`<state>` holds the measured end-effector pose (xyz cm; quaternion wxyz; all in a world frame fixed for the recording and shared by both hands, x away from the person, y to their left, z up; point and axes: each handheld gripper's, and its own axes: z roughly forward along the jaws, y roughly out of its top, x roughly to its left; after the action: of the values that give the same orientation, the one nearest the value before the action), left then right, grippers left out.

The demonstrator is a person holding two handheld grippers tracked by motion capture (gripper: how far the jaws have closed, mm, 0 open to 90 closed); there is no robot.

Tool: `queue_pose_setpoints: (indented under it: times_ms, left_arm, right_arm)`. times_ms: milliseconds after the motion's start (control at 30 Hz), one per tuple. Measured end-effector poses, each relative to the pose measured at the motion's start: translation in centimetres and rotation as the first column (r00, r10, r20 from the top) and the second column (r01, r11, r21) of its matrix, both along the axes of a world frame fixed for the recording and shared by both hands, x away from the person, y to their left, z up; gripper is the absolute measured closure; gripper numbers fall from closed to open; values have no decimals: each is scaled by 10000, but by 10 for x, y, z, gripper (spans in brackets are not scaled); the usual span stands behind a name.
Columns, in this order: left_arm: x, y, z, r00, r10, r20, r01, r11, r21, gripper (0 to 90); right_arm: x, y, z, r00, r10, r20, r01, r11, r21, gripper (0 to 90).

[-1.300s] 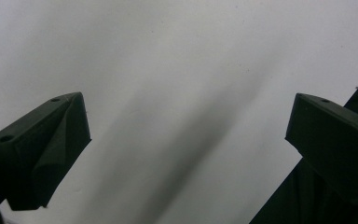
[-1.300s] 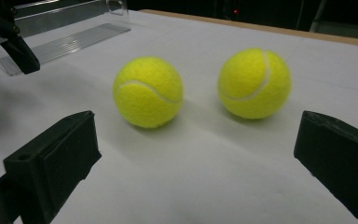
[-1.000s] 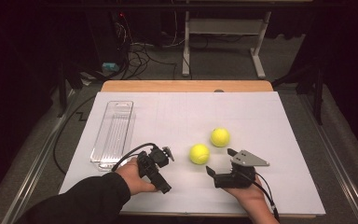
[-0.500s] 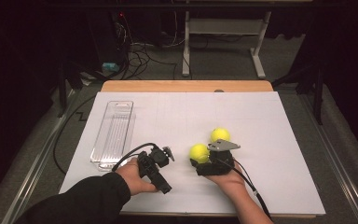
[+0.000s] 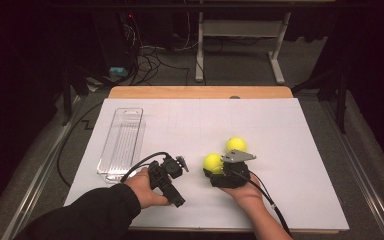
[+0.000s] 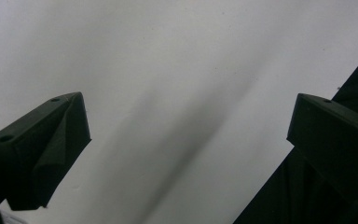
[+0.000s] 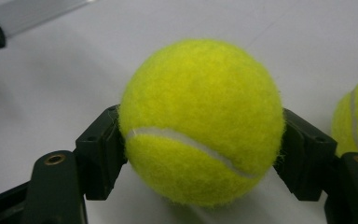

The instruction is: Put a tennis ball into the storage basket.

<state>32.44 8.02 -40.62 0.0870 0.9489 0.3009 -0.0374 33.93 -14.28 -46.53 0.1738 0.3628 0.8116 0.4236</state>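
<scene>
The right gripper [image 5: 215, 172] has just been closing and now pinches the nearer tennis ball [image 7: 200, 123] between its pads, the ball resting on the white table sheet [image 5: 290, 190]. A second tennis ball [image 5: 236, 145] lies just beside it, apart. The left gripper [image 6: 186, 140] hangs idle with jaws spread, nothing between them. The clear plastic tray [image 5: 121, 142] sits well apart to the left. Judged step: grasp secured. The next move likely calls for a clean lift without nudging the neighbouring ball.
</scene>
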Motion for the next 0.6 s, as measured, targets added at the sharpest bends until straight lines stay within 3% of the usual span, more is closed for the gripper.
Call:
queue_pose_setpoints:
  times_ms: [267,600]
  left_arm:
    - [1,2,6,9999,104,29,-104,9999,-103,1]
    - [0,1,15,9999,73,84,-71,9998,-181,4]
  right_arm:
    - [-23,-4,9,9971,193,738,-259,9956,896,275]
    - [-40,3,2,9943,758,756,-810,9944,677,275]
